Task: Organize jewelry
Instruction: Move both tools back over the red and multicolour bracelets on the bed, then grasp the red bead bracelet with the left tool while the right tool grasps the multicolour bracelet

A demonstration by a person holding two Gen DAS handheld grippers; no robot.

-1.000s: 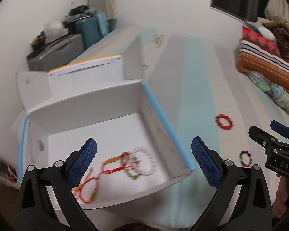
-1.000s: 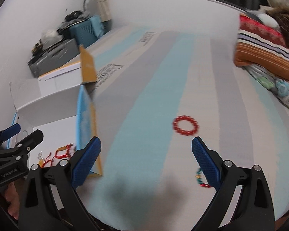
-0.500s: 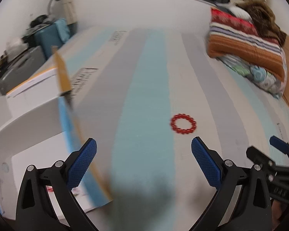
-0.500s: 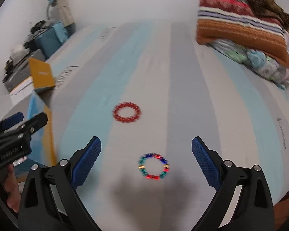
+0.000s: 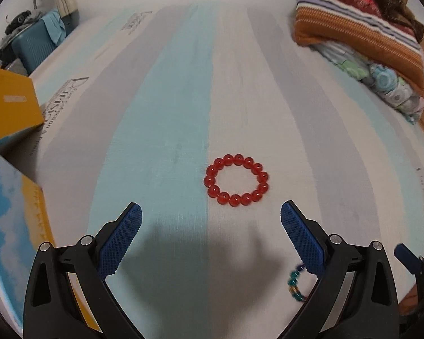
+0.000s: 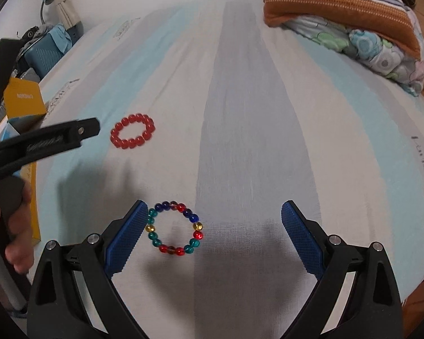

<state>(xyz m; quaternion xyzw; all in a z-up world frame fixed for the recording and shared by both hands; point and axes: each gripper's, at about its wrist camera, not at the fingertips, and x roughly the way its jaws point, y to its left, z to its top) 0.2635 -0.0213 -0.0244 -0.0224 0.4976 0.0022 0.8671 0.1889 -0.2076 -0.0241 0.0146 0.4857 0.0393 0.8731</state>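
Observation:
A red bead bracelet (image 5: pixel 237 180) lies flat on the striped bed sheet, just ahead of my open, empty left gripper (image 5: pixel 211 236); it also shows in the right wrist view (image 6: pixel 132 134). A multicoloured bead bracelet (image 6: pixel 174 228) lies close to the left finger of my open, empty right gripper (image 6: pixel 214 234); its edge shows in the left wrist view (image 5: pixel 295 282). The left gripper appears in the right wrist view (image 6: pixel 56 138) as a dark blurred arm near the red bracelet.
An open cardboard box with yellow and blue flaps (image 5: pixel 11 186) stands at the left edge of the bed; it also shows in the right wrist view (image 6: pixel 24 104). Folded blankets and pillows (image 5: pixel 364 36) are piled at the far right. A teal suitcase (image 5: pixel 36 42) stands by the wall.
Both grippers swung right, away from the box holding several bracelets. The left now faces the red bracelet closely; the right has come close over the multicoloured bracelet.

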